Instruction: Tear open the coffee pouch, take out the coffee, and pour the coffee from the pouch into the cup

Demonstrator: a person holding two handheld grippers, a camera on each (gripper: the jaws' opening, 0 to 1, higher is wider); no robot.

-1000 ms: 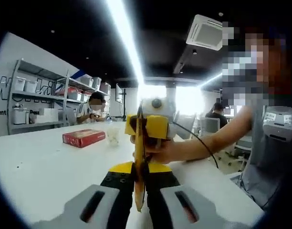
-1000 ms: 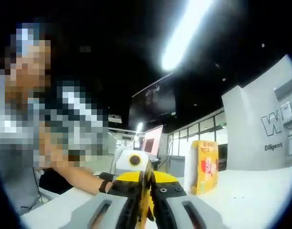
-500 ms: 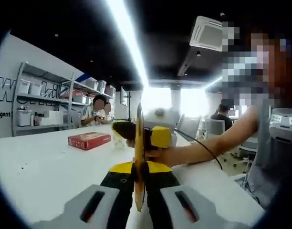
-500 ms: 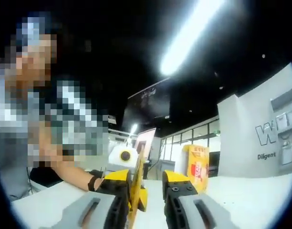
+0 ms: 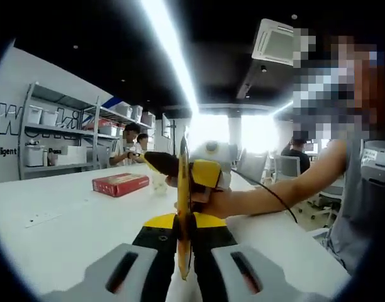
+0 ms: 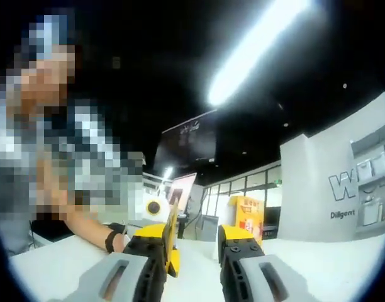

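Coffee pouch (image 5: 183, 214): thin yellow packet, seen edge-on in the left gripper view, standing upright between the jaws of the left hand-held gripper (image 5: 184, 234), which is clenched on its lower part. Its upper part rises clear of the jaws, above the desk (image 5: 66, 220). In the right gripper view the same pouch (image 6: 172, 236) appears as a narrow yellow strip at the inner face of the left-side jaw.

Right hand-held gripper (image 6: 195, 248): released, jaws parted with a clear gap between them; the pouch lies against one jaw and stands apart from the other. In the left gripper view this gripper (image 5: 199, 176) sits just behind the pouch's upper part, held in the person's hand (image 5: 211, 202), forearm reaching in from the right.

Cup (image 5: 158, 182): small, pale, on the desk beyond the pouch; detail too small to tell.

Red box (image 5: 120, 184): flat on the desk, left of the cup.

Yellow carton (image 6: 249, 226): upright on the desk in the right gripper view, beyond the jaws.

Shelving (image 5: 54, 141): metal rack with white bins, against the far wall.
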